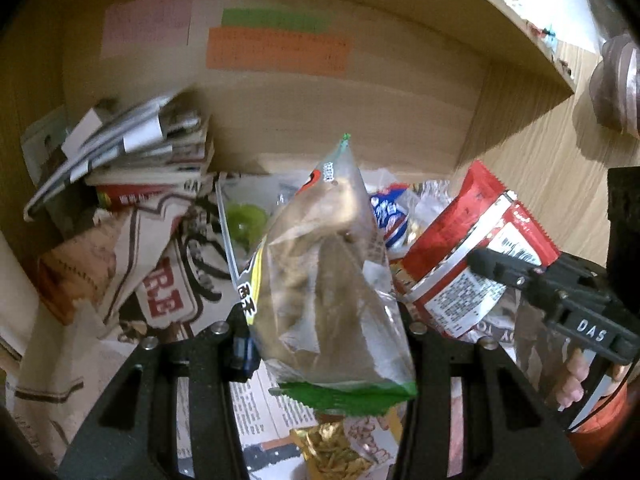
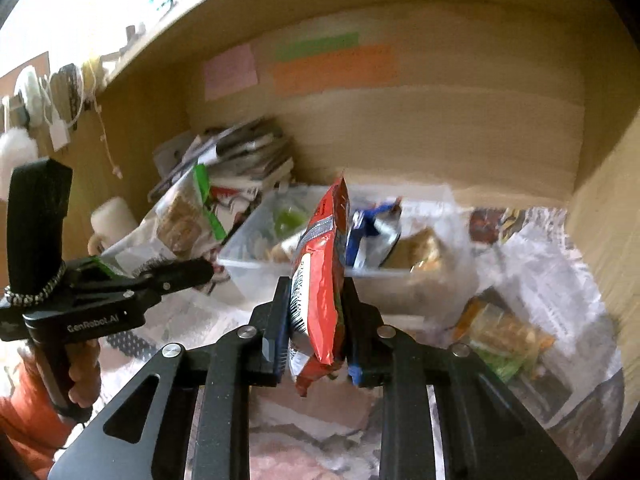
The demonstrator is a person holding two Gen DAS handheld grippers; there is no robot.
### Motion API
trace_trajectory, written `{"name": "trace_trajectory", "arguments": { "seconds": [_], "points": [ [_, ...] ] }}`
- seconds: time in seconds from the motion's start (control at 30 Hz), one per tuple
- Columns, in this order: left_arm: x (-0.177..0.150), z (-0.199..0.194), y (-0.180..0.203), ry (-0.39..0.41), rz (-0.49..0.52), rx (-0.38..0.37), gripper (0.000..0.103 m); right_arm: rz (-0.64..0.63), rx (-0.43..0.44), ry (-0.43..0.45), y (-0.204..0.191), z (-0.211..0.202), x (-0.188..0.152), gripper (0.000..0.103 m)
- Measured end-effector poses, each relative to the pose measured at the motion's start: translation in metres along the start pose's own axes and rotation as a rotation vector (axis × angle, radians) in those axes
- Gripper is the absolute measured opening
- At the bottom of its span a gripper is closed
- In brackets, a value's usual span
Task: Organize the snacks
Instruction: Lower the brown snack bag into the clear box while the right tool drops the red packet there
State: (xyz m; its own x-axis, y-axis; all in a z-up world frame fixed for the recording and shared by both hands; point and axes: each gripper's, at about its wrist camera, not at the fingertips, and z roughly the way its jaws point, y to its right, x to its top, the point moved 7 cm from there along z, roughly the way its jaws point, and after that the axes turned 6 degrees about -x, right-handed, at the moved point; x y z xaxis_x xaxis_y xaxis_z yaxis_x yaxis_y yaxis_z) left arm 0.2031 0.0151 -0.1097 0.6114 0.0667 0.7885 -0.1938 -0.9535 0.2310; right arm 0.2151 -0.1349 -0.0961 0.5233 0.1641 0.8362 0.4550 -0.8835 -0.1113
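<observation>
in the left wrist view, the left tool (image 1: 326, 320) is clamped on a clear snack bag with a green bottom seam (image 1: 332, 280), pinched low on its sides so it stands up between the fingers. it looks light and crinkly; the film is probably slippery, and the brown pieces inside may crush, so a hold near the seam seems safest. to the right, the right tool (image 1: 476, 258) holds a red snack packet (image 1: 460, 240). behind both sits a clear plastic bin (image 1: 240, 216) with more snacks, beside a pile of newspapers (image 1: 132, 152).

in the right wrist view, the right tool (image 2: 316, 320) is closed tight on the red packet's lower edge, the thin packet standing edge-on above the bin (image 2: 256, 256). it looks soft, flat and light. the table (image 2: 560, 280) is covered in newspaper inside a wooden alcove (image 2: 440, 120) with coloured notes (image 2: 336, 68) on its back wall; another snack bag (image 2: 504, 336) lies at right.
</observation>
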Motion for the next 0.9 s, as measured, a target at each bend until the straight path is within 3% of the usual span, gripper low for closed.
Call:
{"name": "trace_trajectory", "arguments": {
  "seconds": [0.43, 0.9],
  "points": [
    [0.044, 0.009, 0.0, 0.055, 0.028, 0.042, 0.045, 0.006, -0.019, 0.129, 0.007, 0.0, 0.057, 0.021],
    [0.055, 0.067, -0.021, -0.032, -0.021, 0.076, 0.045, 0.034, 0.052, 0.053, 0.007, 0.071, 0.075, 0.021]
  ]
}}
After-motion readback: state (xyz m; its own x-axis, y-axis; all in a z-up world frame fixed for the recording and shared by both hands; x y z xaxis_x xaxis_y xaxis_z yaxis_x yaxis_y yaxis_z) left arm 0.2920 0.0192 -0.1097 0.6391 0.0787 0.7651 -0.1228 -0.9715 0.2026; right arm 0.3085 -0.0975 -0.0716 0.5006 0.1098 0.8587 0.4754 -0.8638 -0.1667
